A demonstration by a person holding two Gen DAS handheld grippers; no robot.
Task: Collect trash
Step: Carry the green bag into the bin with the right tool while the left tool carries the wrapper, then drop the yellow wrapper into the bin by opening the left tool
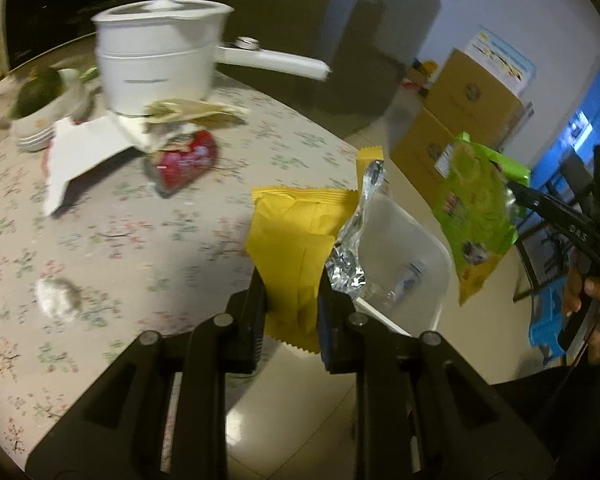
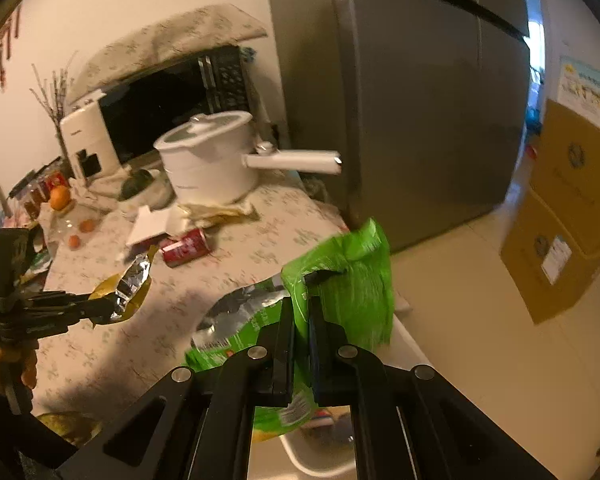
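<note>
Left wrist view: left hand-held gripper (image 1: 292, 280) clamps yellow wrapper (image 1: 296, 236), right hand-held gripper (image 2: 300, 312) clamps green bag (image 2: 352, 280)

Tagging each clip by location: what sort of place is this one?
Most likely a home kitchen or dining area: a microwave by a tall grey refrigerator, and a white electric pot on a table with a floral tablecloth.
</note>
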